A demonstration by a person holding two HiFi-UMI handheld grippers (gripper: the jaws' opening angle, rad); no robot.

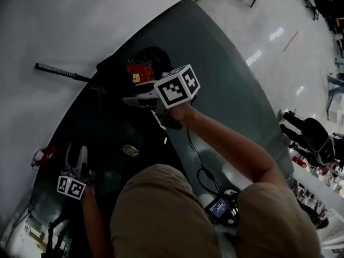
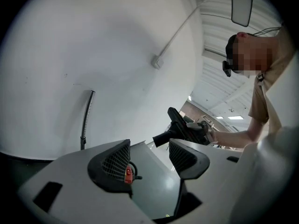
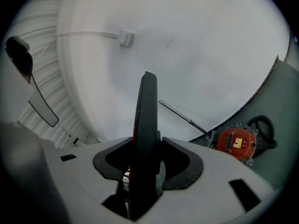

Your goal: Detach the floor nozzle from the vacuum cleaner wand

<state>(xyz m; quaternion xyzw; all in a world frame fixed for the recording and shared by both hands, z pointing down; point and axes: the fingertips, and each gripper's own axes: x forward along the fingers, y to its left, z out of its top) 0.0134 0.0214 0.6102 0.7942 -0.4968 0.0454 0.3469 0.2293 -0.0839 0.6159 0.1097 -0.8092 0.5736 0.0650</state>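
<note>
Right tongs (image 3: pixel 148 160) are pinching the floor nozzle (image 3: pixel 147 120), a flat black part with a red edge, over the far part of the surface (image 1: pixel 231 90), just beside the red vacuum body (image 1: pixel 137 73). The wand (image 1: pixel 59 71) pokes out past the far-left edge, apart from the nozzle. Left tongs (image 2: pixel 149 155) are spread with nothing between them, by the near-left edge.

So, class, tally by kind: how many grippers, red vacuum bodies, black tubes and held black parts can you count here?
Grippers: 2, left gripper and right gripper
Red vacuum body: 1
Black tube: 1
Black part in the right gripper: 1
Total: 5
</note>
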